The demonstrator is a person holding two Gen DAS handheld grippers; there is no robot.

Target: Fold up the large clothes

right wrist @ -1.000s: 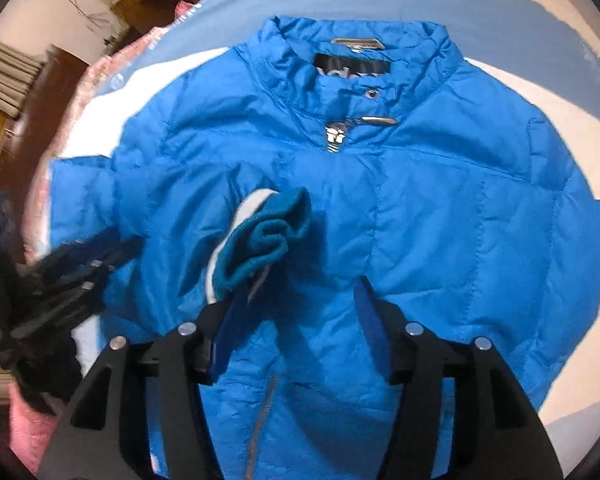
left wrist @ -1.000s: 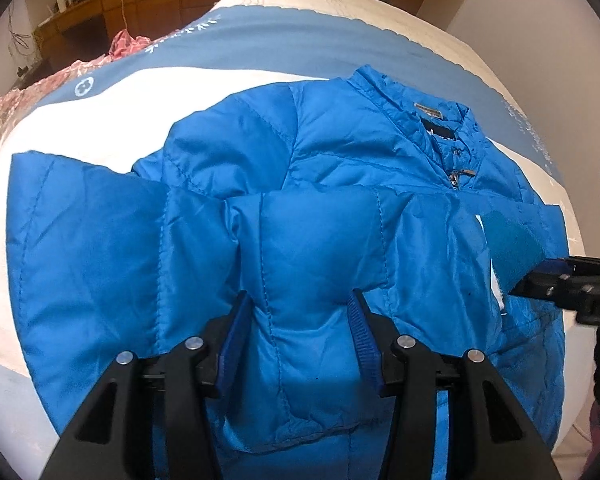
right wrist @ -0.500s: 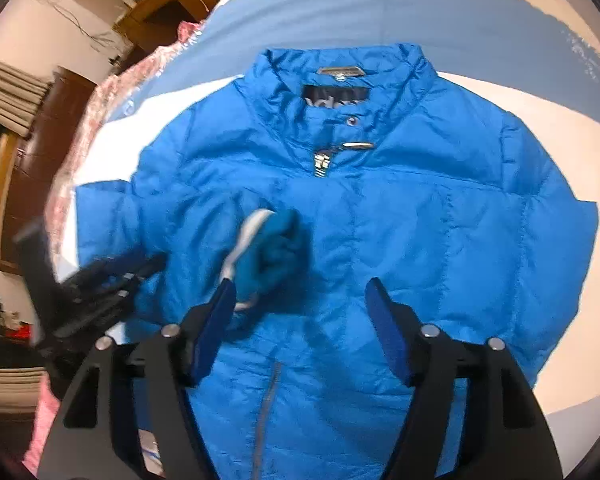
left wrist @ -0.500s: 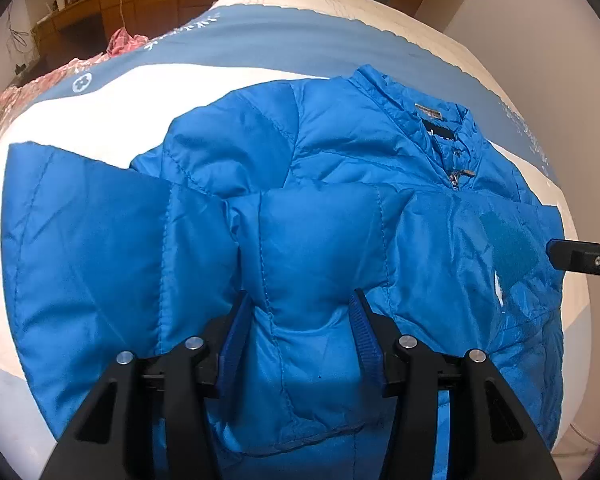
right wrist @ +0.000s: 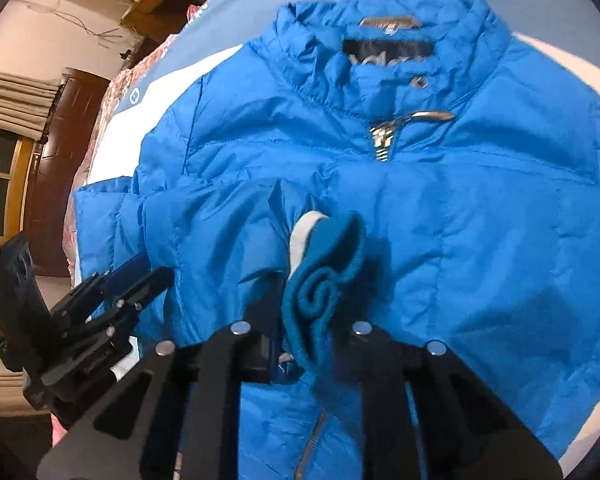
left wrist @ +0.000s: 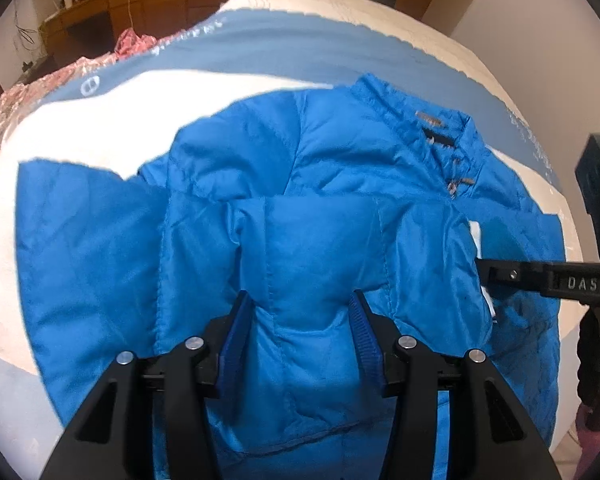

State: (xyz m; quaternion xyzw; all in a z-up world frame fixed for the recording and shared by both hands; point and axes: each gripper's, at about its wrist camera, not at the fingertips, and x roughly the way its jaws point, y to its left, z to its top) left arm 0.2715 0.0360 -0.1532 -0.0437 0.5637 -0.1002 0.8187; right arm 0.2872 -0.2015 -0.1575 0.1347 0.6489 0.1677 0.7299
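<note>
Blue jacket (right wrist: 440,208) lies front-up on the bed (left wrist: 100,128), collar toward the upper frame. Right tool (right wrist: 300,344), jaws just closed, clenches the knit cuff (right wrist: 324,276) at lower centre; left tool (left wrist: 300,340) clamps the sleeve (left wrist: 312,264) folded crosswise over the chest.

Jacket (left wrist: 332,184): bright blue, quilted, with a silver zip pull (right wrist: 384,142) and a dark neck label (right wrist: 388,50). Cuff (right wrist: 324,276): teal knit, white lining. Bed cover (left wrist: 260,44): white with slate-blue bands. Left tool (left wrist: 300,340): black, blue pads. Right tool (right wrist: 300,344): black.
</note>
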